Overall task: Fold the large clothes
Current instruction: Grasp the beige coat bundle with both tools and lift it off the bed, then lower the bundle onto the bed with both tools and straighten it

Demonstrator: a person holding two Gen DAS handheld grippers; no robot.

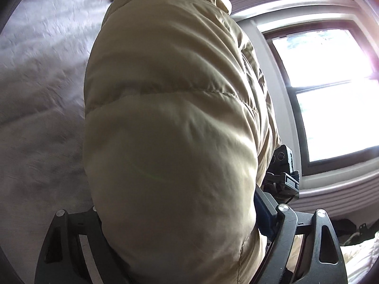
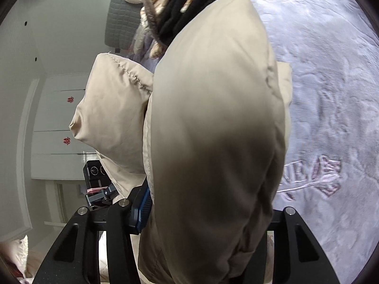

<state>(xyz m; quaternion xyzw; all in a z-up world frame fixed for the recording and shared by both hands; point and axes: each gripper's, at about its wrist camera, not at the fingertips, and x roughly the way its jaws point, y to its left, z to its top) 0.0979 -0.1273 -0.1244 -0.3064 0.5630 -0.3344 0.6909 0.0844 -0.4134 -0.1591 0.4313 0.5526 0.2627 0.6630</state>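
Both claws had hold of the same beige puffer jacket [image 1: 170,123], which hung lifted above the bed [image 1: 40,99] rather than lying on it. The left claw [image 1: 180,241] was clenched on one thick quilted section, the padding bulging out between its fingers and hiding most of them; the right claw [image 2: 208,236] gripped another bulging part of the jacket [image 2: 213,123] in the same way, with a loose flap of the fabric sticking out beside it. Beyond the jacket, at the far end of the lilac embossed bedspread [image 2: 331,94], lay a heap of other clothes [image 2: 180,7], black and striped. The window [image 1: 331,90] stood bright behind the left side. To my eye this was the carrying stage of a fold, the garment raised and not yet laid flat. The next move would likely call for lowering it onto the bedspread evenly, keeping both grips level so the slippery, puffy shell did not slump or twist.
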